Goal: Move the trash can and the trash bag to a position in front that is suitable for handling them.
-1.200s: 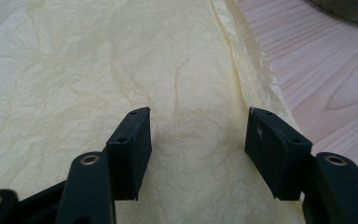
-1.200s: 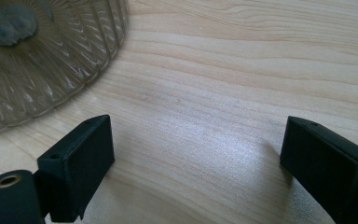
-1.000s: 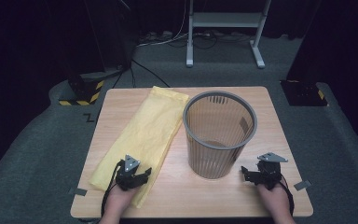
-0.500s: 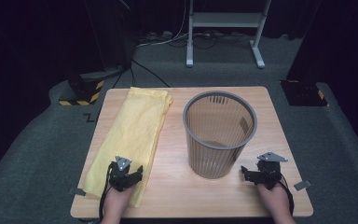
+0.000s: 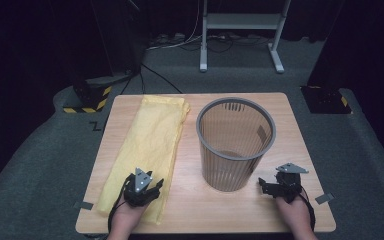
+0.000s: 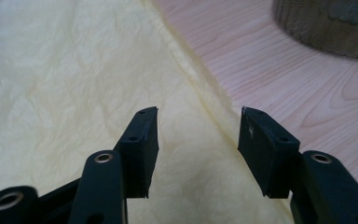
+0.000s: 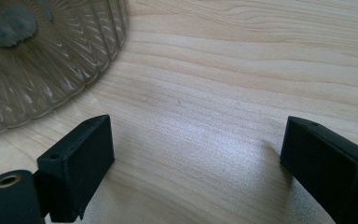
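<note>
High view: yellow bag [image 5: 150, 145] lies flat along the left side of the table [image 5: 190, 210], mesh bin [image 5: 236, 142] standing upright just beside it. Left claw [image 5: 152, 187] sits over the bag's near end, right claw [image 5: 265, 186] by the bin's base.

Left gripper view: jaws part-open and just been closing, bag [image 6: 74, 84] under the gap (not pinched).

Right gripper view: jaws wide apart over bare wood [image 7: 223, 70], holding nothing, bin [image 7: 42, 56] upper left.

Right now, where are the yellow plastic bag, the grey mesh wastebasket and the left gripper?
Yellow plastic bag [image 5: 147, 142]: high view, middle of the flat sheet.
Grey mesh wastebasket [image 5: 235, 160]: high view, front wall.
Left gripper [image 6: 198, 140]: left gripper view, gap midway between its fingertips.
</note>
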Action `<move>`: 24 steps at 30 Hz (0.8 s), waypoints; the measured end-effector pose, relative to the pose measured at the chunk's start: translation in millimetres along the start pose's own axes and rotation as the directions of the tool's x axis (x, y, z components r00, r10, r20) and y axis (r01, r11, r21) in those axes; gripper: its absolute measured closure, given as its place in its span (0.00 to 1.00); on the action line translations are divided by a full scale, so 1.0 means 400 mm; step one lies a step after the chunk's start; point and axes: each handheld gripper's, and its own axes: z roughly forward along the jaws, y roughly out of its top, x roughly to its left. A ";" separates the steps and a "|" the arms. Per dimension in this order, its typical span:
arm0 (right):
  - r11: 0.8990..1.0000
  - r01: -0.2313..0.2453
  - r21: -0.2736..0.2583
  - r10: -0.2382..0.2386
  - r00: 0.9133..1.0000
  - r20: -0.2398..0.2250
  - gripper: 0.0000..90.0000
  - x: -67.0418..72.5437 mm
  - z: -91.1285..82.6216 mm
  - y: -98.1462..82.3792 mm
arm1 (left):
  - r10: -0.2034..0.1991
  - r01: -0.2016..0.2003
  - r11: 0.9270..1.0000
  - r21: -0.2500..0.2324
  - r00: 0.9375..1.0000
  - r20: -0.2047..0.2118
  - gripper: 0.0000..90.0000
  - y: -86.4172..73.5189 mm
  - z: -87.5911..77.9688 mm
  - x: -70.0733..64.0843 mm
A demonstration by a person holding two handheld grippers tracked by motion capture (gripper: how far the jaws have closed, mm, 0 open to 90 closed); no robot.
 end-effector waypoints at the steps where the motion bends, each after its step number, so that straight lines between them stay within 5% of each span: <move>1: 1.000 0.000 0.000 0.000 1.000 0.000 0.10 0.000 0.000 0.000 | -0.007 0.007 1.000 0.008 1.000 0.000 0.53 -0.007 0.004 0.007; 8: 1.000 0.000 0.000 0.000 1.000 0.000 0.10 0.000 0.000 0.000 | -0.032 0.025 0.996 0.089 0.997 0.074 0.46 -0.029 0.060 0.015; 11: 1.000 0.001 0.000 -0.001 1.000 0.000 0.10 0.000 0.000 0.000 | -0.044 0.037 0.996 0.080 0.996 0.081 0.46 -0.031 0.065 0.008; 18: 1.000 0.000 0.000 0.000 1.000 0.000 0.10 0.000 0.000 0.000 | -0.086 0.082 0.993 0.083 0.996 0.039 0.47 -0.031 0.066 0.009; 24: 1.000 0.000 0.000 0.000 1.000 0.000 0.10 0.000 0.000 0.000 | -0.153 0.156 0.984 0.085 0.987 -0.041 0.48 -0.035 0.062 0.014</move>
